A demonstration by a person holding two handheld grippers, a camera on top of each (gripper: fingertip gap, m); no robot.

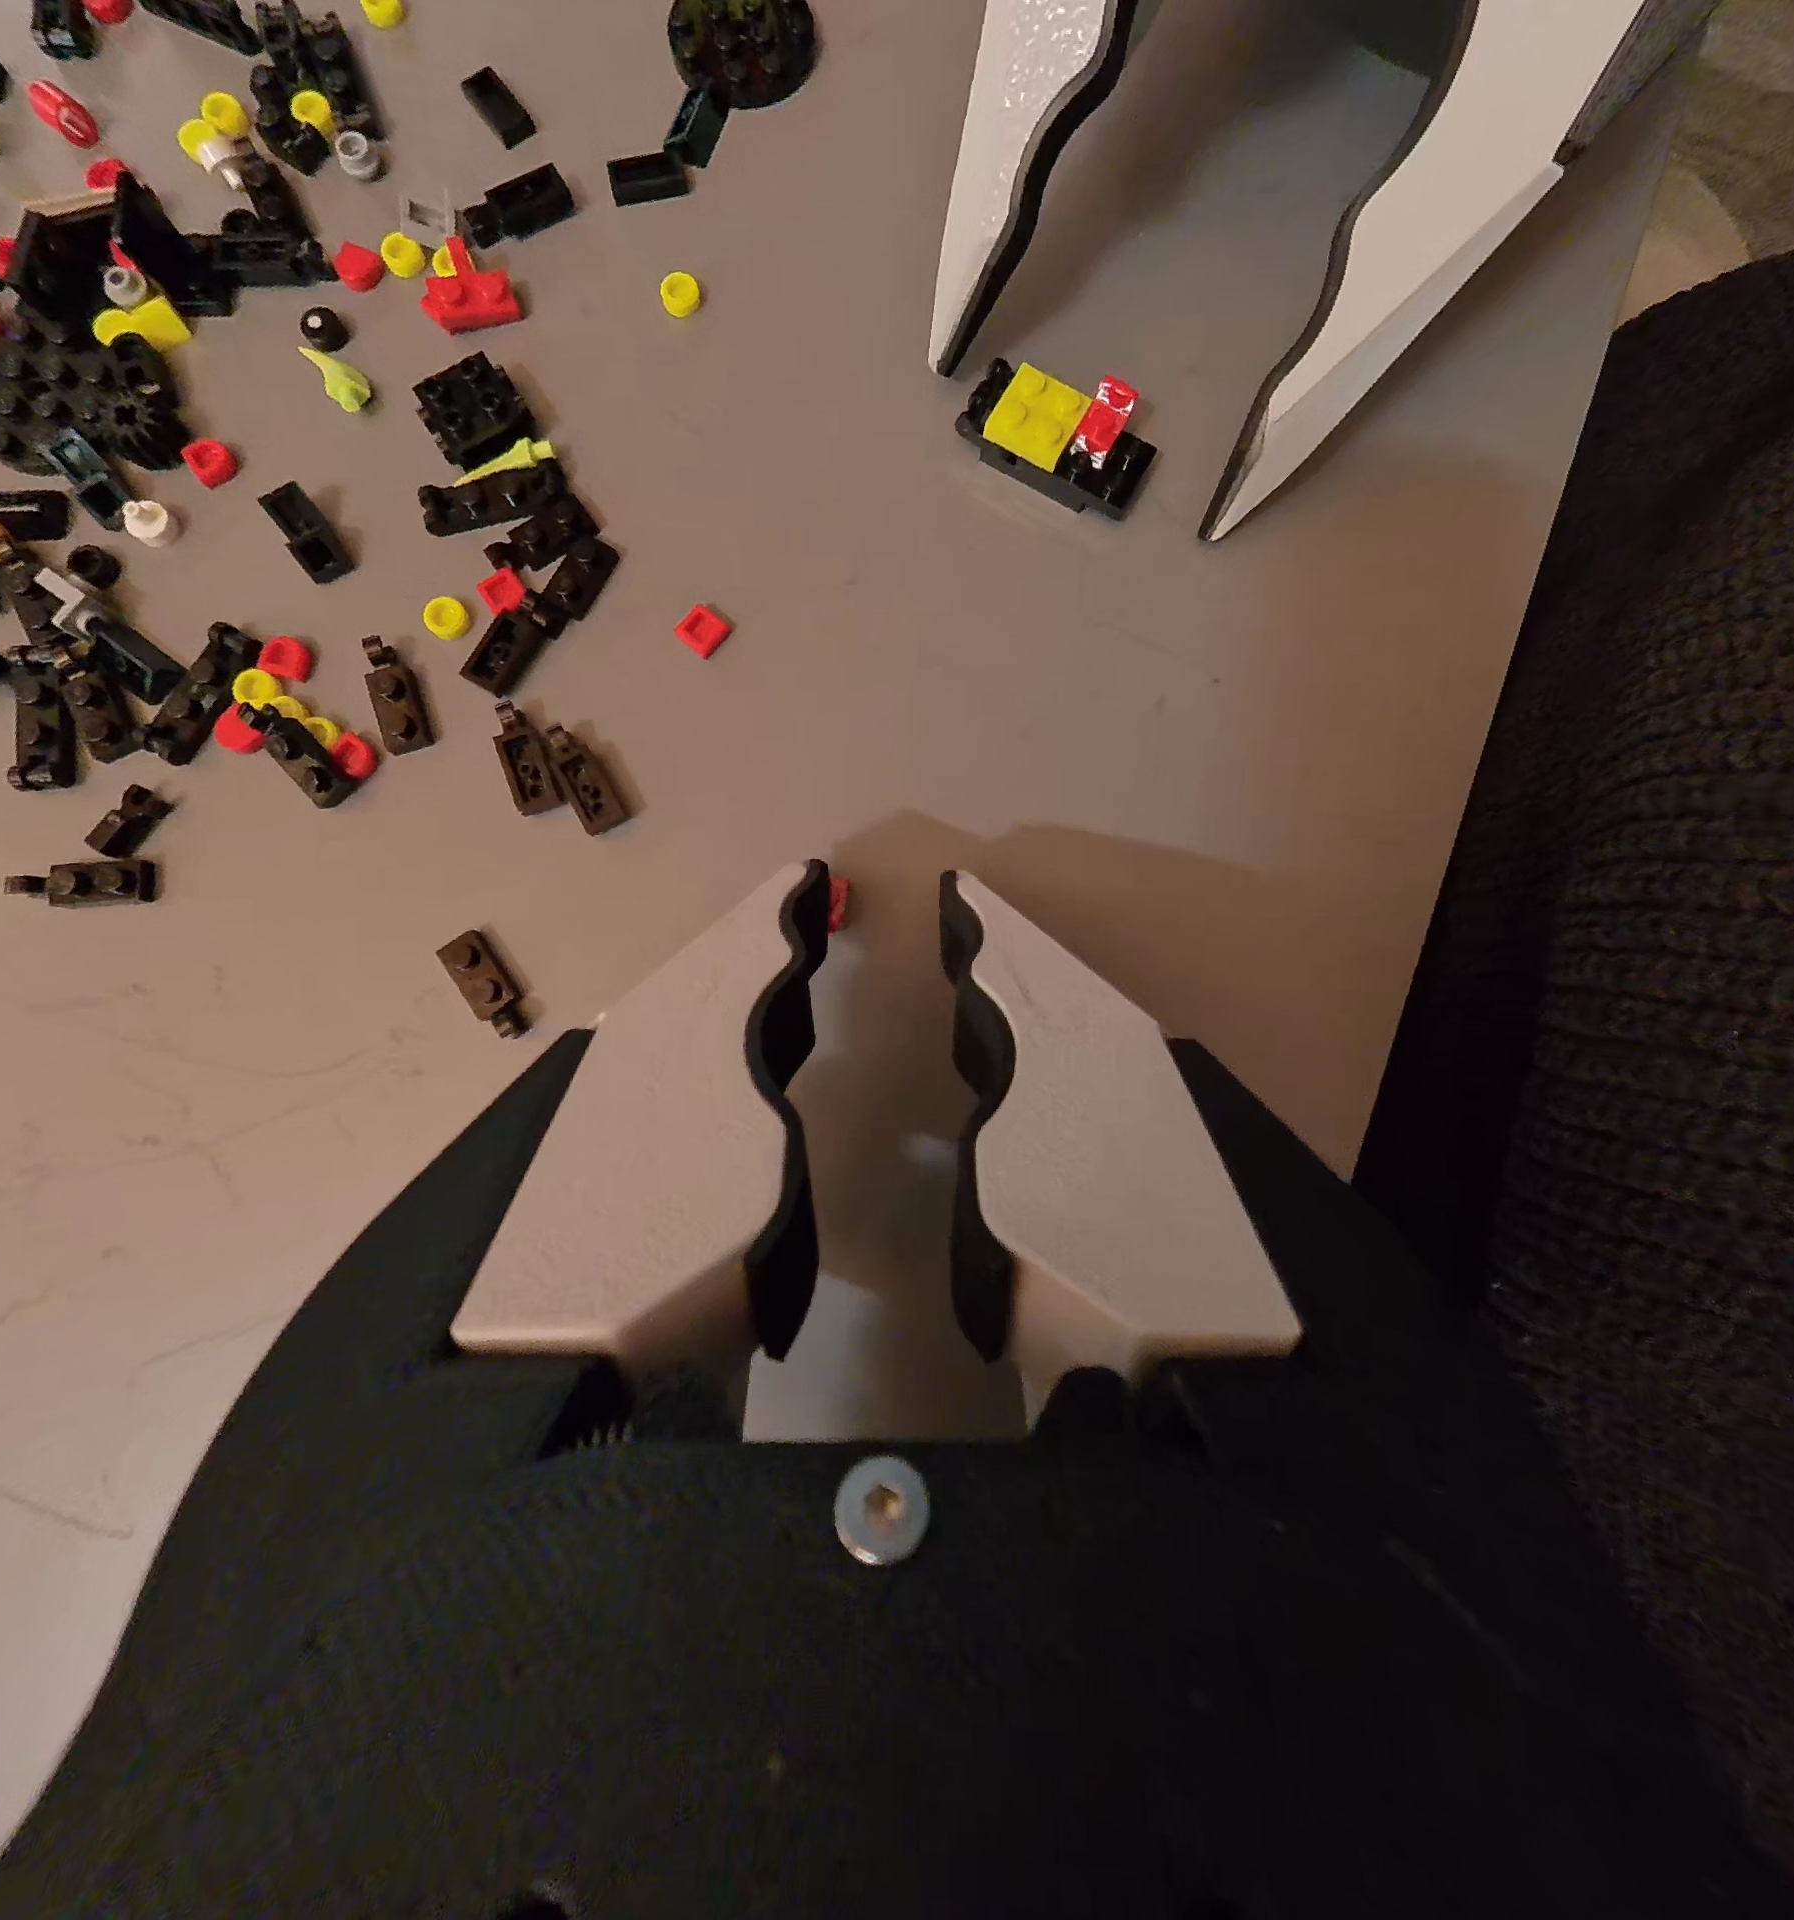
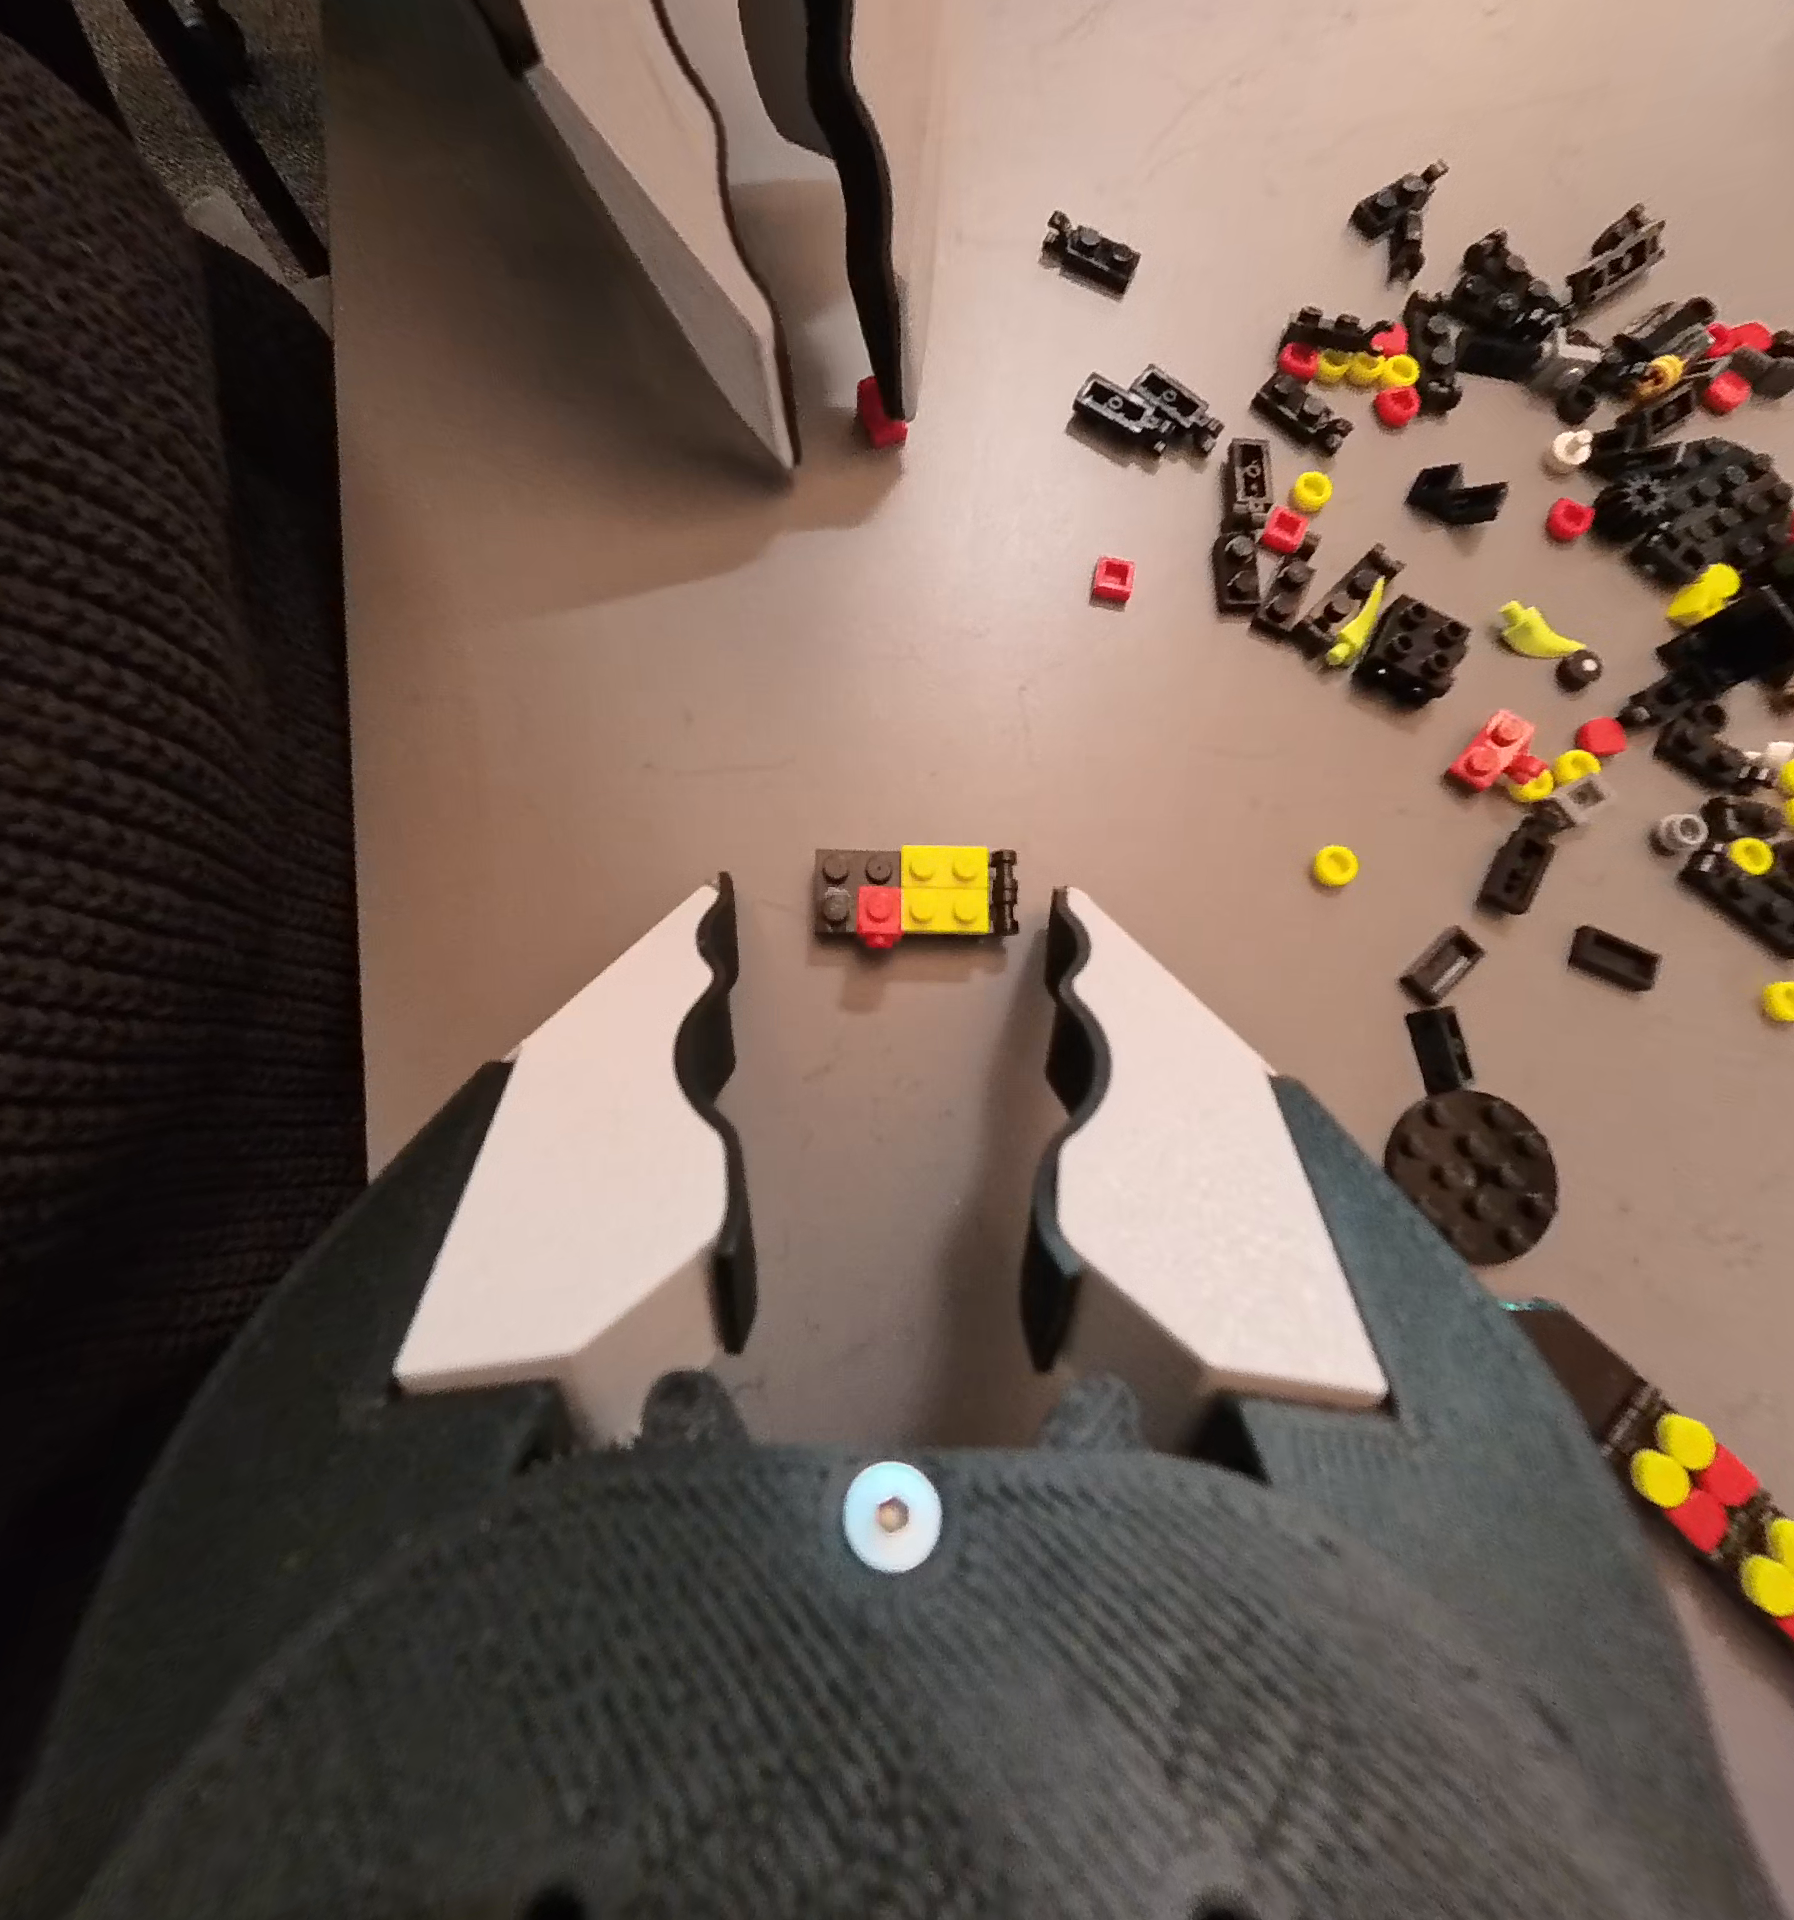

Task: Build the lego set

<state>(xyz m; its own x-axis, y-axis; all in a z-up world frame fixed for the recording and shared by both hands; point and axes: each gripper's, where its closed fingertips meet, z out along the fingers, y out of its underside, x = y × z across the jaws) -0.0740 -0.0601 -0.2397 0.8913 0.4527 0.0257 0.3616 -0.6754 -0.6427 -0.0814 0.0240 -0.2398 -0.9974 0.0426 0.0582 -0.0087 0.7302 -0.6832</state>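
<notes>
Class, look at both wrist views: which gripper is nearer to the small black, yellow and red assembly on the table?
Right. The right gripper is open with its fingertips either side of the small assembly. The left gripper is farther back, beside a small red piece.

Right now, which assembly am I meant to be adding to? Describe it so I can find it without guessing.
Look at the bare stretch of grey table near the person's dark knitted sleeve, away from the loose brick pile. The small assembly lies alone there, just ahead of the open right gripper. It is the only joined piece there: a black plate topped with yellow bricks and one red brick.
</notes>
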